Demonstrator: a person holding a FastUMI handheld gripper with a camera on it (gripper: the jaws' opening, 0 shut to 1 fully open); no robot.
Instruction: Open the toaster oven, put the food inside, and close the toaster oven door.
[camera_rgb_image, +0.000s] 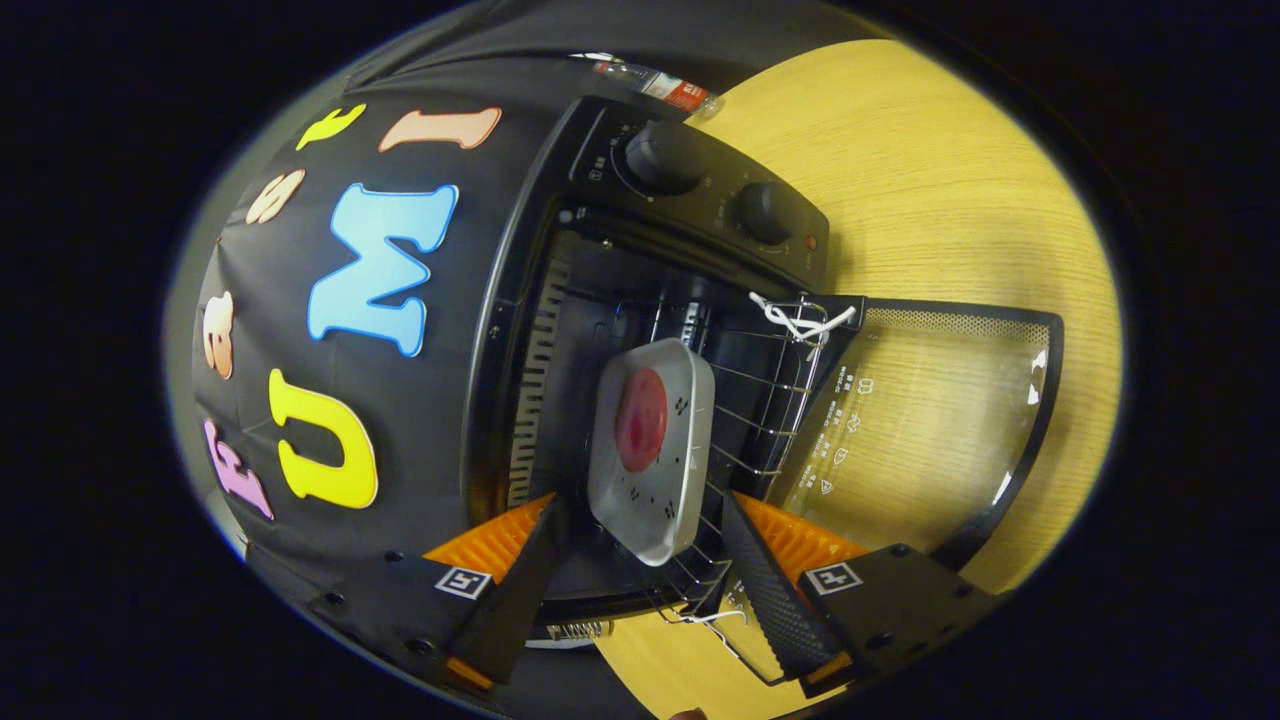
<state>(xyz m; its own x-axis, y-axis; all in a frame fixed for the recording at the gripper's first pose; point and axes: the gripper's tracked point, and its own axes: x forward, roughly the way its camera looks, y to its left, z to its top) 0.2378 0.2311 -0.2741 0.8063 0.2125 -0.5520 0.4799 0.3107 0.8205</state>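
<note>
The gripper, fingers apart and gripping nothing, is hovering before the oven, where the tray is resting on the rack, leaving the door to close.

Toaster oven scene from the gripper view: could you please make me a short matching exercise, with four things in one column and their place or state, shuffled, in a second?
Things:
1. toaster oven door
2. white tray
3. red food
4. tongs

Places or states:
A. lying on the white tray
B. open, one finger on each side of the tray's near end
C. swung fully open over the wooden table
D. resting on the wire rack inside the oven

Pairs: 1-C, 2-D, 3-A, 4-B
</note>
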